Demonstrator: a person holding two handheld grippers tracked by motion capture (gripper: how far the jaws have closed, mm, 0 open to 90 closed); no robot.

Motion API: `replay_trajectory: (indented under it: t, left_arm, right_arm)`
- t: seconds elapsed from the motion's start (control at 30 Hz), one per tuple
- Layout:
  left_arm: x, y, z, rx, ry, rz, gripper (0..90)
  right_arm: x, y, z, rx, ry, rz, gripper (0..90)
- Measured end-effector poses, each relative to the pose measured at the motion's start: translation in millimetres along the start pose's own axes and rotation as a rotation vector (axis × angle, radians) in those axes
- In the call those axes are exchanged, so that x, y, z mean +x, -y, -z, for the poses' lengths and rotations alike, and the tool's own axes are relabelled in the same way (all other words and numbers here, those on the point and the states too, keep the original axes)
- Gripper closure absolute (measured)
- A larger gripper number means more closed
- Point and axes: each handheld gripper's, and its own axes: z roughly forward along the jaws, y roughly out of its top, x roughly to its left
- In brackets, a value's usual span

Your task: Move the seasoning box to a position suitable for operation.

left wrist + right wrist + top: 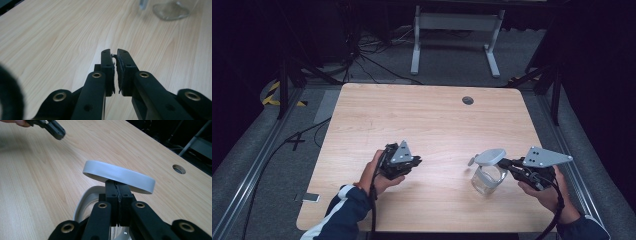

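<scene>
My left gripper is black, with a grey three-cornered plate on top dotted with small holes; a black cable trails from it past my dark blue sleeve, which carries white stripes. My right gripper wears the same kind of grey plate and black cable, above a plain dark blue cuff. Up close, both sets of black links show brass-coloured rivets and ragged black pads.
</scene>
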Motion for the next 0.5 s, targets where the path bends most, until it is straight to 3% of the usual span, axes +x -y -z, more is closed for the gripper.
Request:
replay_trajectory:
  t: [0.27, 0.5]
  left_arm:
    - [14.0, 41.2, 37.9, 0.025, -0.074, 0.077, 82.9]
    - [16.3, 65.5, 50.4, 0.054, -0.105, 0.112, 82.3]
  right_arm:
    - [-2.5, -6.4, -3.9, -0.009, 0.009, 0.007, 90.0]
    - [-7.1, -10.2, -7.9, -0.015, 0.008, 0.003, 89.9]
